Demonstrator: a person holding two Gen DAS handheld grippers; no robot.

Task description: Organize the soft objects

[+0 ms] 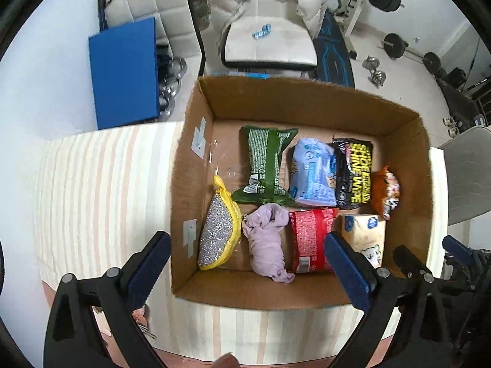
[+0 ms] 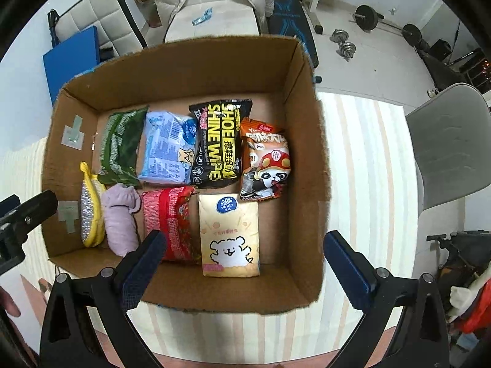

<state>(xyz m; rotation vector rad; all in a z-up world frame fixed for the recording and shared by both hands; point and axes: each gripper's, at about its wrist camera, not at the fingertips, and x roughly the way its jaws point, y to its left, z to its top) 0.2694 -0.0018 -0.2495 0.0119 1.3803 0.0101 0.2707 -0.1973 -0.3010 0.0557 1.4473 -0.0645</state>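
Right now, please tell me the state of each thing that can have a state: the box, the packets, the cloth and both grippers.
cardboard box: open at the top, packed.
left gripper: open, empty.
right gripper: open, empty.
lilac cloth: bunched up.
tissue pack: lying flat, sealed.
shoe wipes pack: lying flat.
orange snack bag: crumpled.

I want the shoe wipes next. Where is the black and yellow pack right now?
The black and yellow shoe-wipe pack lies in the cardboard box's far row, between the light blue wipes pack and the orange panda snack bag.
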